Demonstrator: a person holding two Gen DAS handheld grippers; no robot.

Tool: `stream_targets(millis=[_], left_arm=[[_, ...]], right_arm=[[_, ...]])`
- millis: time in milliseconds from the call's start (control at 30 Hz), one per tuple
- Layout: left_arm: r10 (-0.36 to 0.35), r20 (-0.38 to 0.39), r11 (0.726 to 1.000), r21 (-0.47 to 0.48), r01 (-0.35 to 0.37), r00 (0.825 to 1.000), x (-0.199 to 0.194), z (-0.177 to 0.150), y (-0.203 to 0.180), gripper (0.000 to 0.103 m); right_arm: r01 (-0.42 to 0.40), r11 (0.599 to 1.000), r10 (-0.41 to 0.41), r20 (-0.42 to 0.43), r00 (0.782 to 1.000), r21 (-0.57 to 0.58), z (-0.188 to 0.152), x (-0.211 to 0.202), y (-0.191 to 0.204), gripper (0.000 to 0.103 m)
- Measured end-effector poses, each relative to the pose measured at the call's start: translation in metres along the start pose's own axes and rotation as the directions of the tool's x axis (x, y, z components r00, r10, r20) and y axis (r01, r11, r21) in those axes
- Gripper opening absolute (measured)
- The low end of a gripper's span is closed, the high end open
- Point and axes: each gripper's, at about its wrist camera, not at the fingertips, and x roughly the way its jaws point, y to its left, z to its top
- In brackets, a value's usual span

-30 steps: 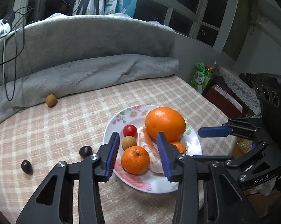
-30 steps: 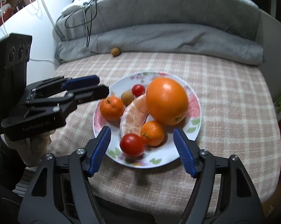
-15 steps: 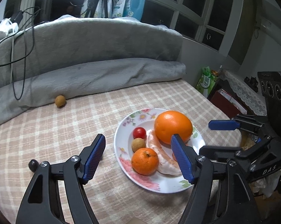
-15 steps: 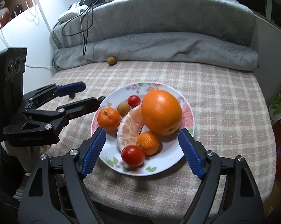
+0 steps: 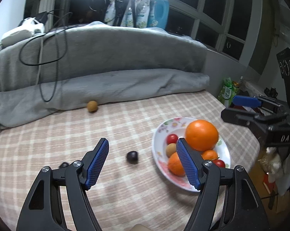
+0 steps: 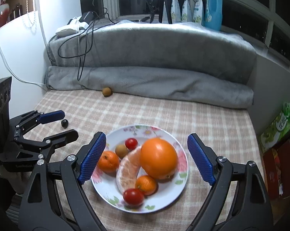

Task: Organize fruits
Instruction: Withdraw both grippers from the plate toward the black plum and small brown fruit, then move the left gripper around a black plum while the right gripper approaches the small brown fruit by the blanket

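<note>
Checked cloth covers the table (image 5: 48, 146), with a grey blanket (image 6: 164, 84) at the back. Most fruits sit on the plate (image 6: 164, 198): a big orange (image 6: 158, 157), mandarins, tomatoes. Outside it lie a dark fruit (image 5: 132, 156) and a brown one (image 5: 92, 106) beside the blanket. Left gripper (image 5: 143, 161) is wide apart and empty, framing the dark fruit, probably the next to collect. Right gripper (image 6: 145, 157) has just been opening, nothing between its fingers, above the plate.

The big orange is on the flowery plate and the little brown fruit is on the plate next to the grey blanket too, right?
Not quite. The big orange is on the flowery plate, but the little brown fruit by the grey blanket lies on the checked cloth, far from the plate. The right wrist view shows it.
</note>
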Motion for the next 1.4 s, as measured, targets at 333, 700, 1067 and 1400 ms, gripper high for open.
stream_targets(millis=[333,700,1067,1400], left_arm=[[0.064,-0.003,0.997,-0.049,-0.064,0.998,-0.011,-0.009,0.031,0.073],[0.102,-0.002,0.990,-0.102,-0.102,0.995,-0.019,-0.018,0.065,0.073],[0.116,-0.034,0.983,-0.136,-0.120,0.993,-0.014,-0.032,0.096,0.072],[0.096,-0.085,0.983,-0.147,-0.108,0.992,0.005,-0.041,0.113,0.053]], right_arm=[[0.002,0.999,-0.002,0.018,1.000,-0.040,0.015,0.008,0.012,0.089],[-0.074,0.997,0.074,0.000,0.997,-0.037,0.046,0.031,0.031,0.089],[-0.199,0.977,0.206,-0.095,0.974,0.080,0.082,0.087,0.046,0.089],[-0.233,0.964,0.255,-0.196,0.947,0.129,0.106,0.144,0.071,0.089]])
